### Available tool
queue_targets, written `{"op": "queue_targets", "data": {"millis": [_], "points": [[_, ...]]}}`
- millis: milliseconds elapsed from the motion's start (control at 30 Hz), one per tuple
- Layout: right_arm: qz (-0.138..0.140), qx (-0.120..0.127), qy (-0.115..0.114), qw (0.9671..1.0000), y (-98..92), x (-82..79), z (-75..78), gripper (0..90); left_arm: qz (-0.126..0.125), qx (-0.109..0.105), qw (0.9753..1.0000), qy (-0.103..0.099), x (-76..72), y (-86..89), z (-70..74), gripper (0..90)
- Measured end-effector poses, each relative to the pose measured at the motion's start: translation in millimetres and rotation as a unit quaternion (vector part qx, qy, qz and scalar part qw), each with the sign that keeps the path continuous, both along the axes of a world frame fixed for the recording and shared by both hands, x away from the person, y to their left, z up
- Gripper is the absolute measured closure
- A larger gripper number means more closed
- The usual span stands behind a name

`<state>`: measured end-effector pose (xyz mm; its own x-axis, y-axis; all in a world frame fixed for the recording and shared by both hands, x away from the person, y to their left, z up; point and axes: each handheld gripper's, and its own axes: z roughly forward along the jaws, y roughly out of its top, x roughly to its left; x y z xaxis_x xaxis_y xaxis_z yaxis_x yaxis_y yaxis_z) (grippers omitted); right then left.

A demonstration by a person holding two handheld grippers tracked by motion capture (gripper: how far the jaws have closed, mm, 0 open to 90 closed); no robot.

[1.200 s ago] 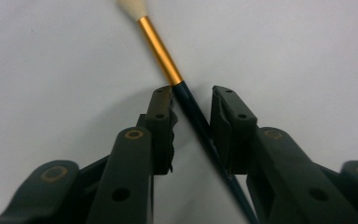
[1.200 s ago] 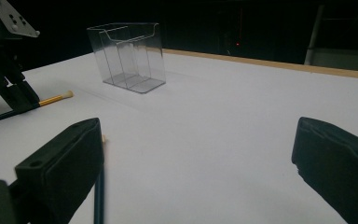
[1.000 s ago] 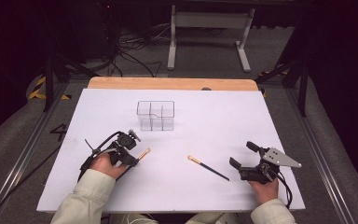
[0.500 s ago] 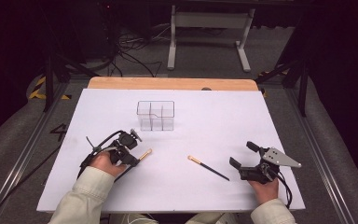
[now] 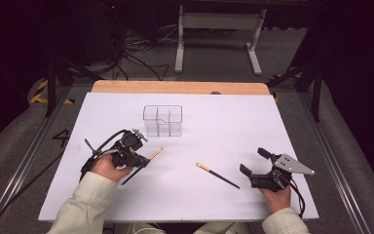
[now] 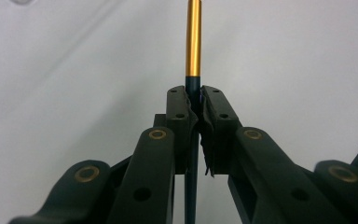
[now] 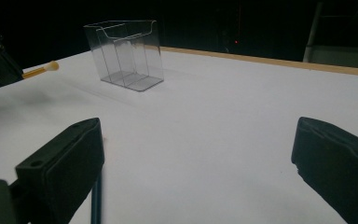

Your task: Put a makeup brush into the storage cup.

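The left gripper (image 5: 143,160) is clenched on a gold-tipped stick (image 6: 194,42), tip projecting forward — pickup looks complete. The next move likely calls for carrying it to the clear divided holder (image 5: 162,121) ahead. The right gripper (image 5: 254,161) stands released beside a second stick (image 5: 217,175). The white table (image 5: 233,122) sits in a dark room — cables on the floor beyond.

Ahead of me only the clear organizer (image 5: 162,121) stands on the table (image 5: 233,122); a loose brush (image 5: 217,175) lies between my hands, open surface elsewhere.
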<state>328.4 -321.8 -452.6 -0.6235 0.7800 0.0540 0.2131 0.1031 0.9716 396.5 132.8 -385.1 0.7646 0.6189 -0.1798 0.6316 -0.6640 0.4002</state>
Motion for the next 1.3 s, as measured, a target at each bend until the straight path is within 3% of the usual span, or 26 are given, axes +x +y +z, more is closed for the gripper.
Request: {"op": "queue_targets", "data": {"millis": [333,567,700,800,900,933,1133,1267,1300], "points": [[0.000,0.000,-0.001,1.0000,-0.1,0.2,0.0,2.9,-0.005,-0.056,0.9975,-0.043,-1.6,4.2,15.6,82.4],[0.000,0.000,0.000,1.0000,0.0,0.0,0.0,2.9,-0.005,-0.095,0.9922,-0.080,-3.8,5.9,25.0,82.4],[0.000,0.000,0.000,1.0000,0.0,0.1,-0.1,2.9,-0.003,-0.116,0.9878,-0.103,-5.0,7.8,29.0,82.4],[0.000,-0.001,-0.001,1.0000,0.0,0.1,0.0,2.9,-0.006,-0.135,0.9830,-0.124,-5.5,10.1,31.2,82.4],[0.000,-0.001,-0.001,1.0000,0.0,0.0,0.0,2.9,-0.010,-0.163,0.9779,-0.131,-4.3,12.8,31.9,82.4],[0.000,-0.001,-0.001,1.0000,0.0,0.0,0.0,2.9,-0.010,-0.163,0.9779,-0.131,-4.3,12.8,31.9,82.4],[0.000,-0.001,-0.001,1.0000,0.0,0.0,0.0,2.9,-0.009,-0.200,0.9636,-0.177,-5.1,17.9,35.6,82.4],[0.000,-0.001,-0.001,1.0000,0.0,-0.1,0.0,2.9,-0.005,-0.226,0.9547,-0.194,-5.9,19.8,36.7,82.4],[0.000,-0.001,-0.001,1.0000,0.0,-0.1,0.0,2.9,-0.005,-0.226,0.9547,-0.194,-5.9,19.8,36.7,82.4]]}}
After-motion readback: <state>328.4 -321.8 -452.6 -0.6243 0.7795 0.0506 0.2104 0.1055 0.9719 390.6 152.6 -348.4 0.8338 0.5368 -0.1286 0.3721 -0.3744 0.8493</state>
